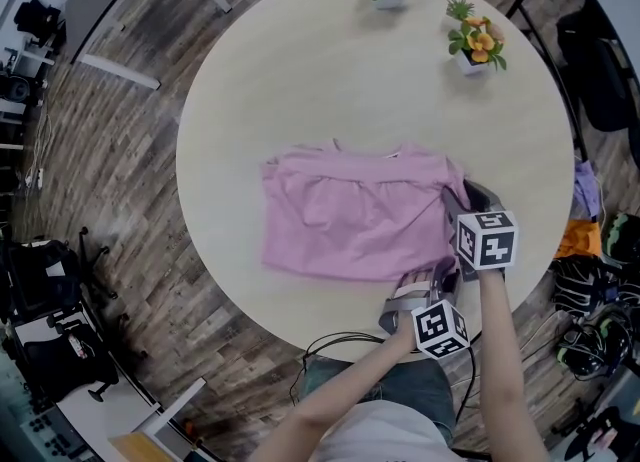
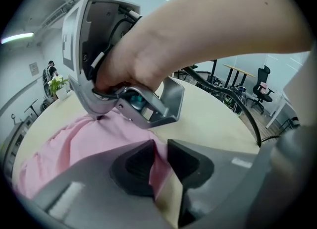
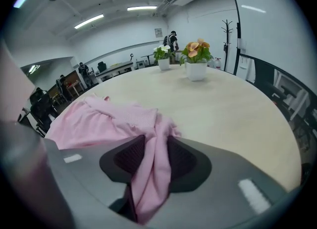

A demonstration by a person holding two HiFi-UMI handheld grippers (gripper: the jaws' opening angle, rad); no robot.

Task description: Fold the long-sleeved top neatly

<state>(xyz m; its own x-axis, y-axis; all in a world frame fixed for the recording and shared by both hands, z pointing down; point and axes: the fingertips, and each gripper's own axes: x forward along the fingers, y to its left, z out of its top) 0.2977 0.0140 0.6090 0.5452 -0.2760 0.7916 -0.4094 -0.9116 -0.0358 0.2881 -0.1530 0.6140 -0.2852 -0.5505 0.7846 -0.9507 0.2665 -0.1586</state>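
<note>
Pink long-sleeved top (image 1: 350,215) spread as a rough rectangle on the round table (image 1: 300,70), just toward 6 o'clock of centre. No loose sleeves showing, so probably tucked in already, with the cross folds likely left to do. Pinched at its 3 o'clock edge by the right gripper (image 3: 156,158) and at its 4 o'clock corner by the left gripper (image 2: 159,161), both narrow on cloth. Readable only in the gripper views; from the head view, just marker cubes over the hem, plus a flower pot (image 1: 475,45) at 1 o'clock.
</note>
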